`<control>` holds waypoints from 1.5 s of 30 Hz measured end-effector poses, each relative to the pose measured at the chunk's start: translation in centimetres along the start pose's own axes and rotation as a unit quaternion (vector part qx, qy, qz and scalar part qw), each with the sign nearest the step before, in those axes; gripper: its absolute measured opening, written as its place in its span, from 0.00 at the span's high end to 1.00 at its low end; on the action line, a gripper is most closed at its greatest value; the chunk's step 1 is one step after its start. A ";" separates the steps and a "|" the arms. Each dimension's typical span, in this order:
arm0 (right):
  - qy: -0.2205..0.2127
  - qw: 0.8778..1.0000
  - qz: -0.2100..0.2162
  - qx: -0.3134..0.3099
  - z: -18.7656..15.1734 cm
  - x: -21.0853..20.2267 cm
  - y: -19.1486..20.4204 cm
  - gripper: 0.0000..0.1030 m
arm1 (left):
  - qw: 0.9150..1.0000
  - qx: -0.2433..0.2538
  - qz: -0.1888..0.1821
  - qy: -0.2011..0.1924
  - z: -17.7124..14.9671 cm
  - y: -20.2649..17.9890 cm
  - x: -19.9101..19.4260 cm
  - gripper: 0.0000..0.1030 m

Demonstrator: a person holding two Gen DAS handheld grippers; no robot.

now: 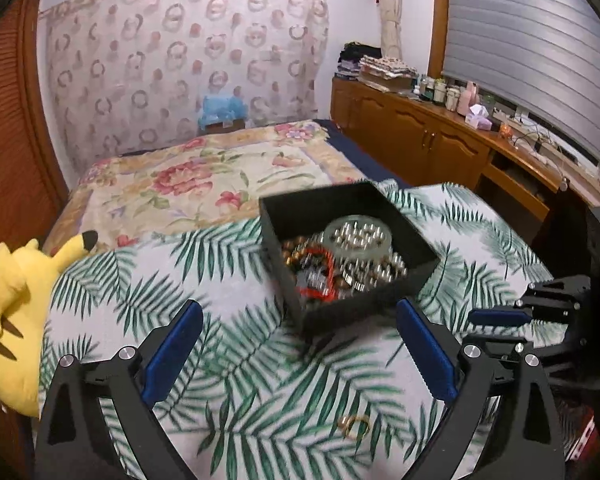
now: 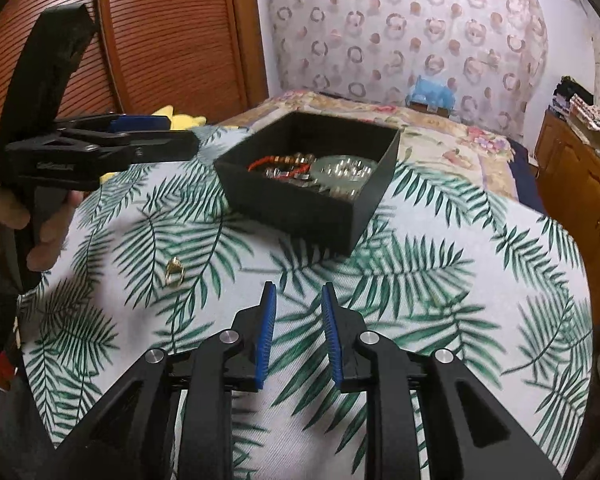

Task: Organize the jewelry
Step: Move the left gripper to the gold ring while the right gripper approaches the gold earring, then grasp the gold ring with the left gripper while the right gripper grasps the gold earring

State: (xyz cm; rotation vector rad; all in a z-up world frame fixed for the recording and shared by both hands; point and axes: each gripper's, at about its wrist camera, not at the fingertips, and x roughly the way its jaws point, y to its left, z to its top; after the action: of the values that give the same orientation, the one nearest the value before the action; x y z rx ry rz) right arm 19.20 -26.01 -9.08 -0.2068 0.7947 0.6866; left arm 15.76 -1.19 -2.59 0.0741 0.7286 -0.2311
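From the left wrist I'm seeing my left gripper (image 1: 300,320) spread wide over one gold ring (image 1: 355,426) on the leaf-print cloth (image 1: 228,420). One black box (image 1: 346,250) (holding beads) sits beyond.

From the right wrist, my right gripper (image 2: 299,294) is standing slightly parted, gripping nothing; the ring lies toward the cloth's left edge.

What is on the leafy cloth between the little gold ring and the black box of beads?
Nothing: in the right wrist view, only bare cloth separates the small gold ring from the black square box.
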 end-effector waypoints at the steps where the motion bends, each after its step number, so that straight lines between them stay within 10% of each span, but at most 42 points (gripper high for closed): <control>1: 0.005 1.000 0.003 -0.002 -0.2 0.2 0.2 0.75 | 1.000 0.002 0.002 0.002 -0.4 0.1 -0.1 0.10; 22: 0.041 0.997 0.007 -0.058 -1.5 1.3 3.0 0.84 | 0.997 0.031 -0.027 0.073 -6.0 -1.7 1.6 0.10; 32: 0.012 0.999 -0.005 -0.042 0.0 0.2 1.3 0.84 | 0.994 0.056 -0.041 0.082 -6.4 -3.1 2.0 0.65; 45: 0.008 0.999 -0.007 -0.038 0.1 0.6 1.0 0.84 | 0.994 0.060 -0.042 0.078 -6.8 -3.4 2.0 0.77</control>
State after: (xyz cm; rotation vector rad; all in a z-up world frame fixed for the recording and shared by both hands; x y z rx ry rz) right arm 18.92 -24.92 -9.36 -0.2870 0.7831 0.7035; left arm 11.99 -3.85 -8.93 0.1775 0.8736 -0.3526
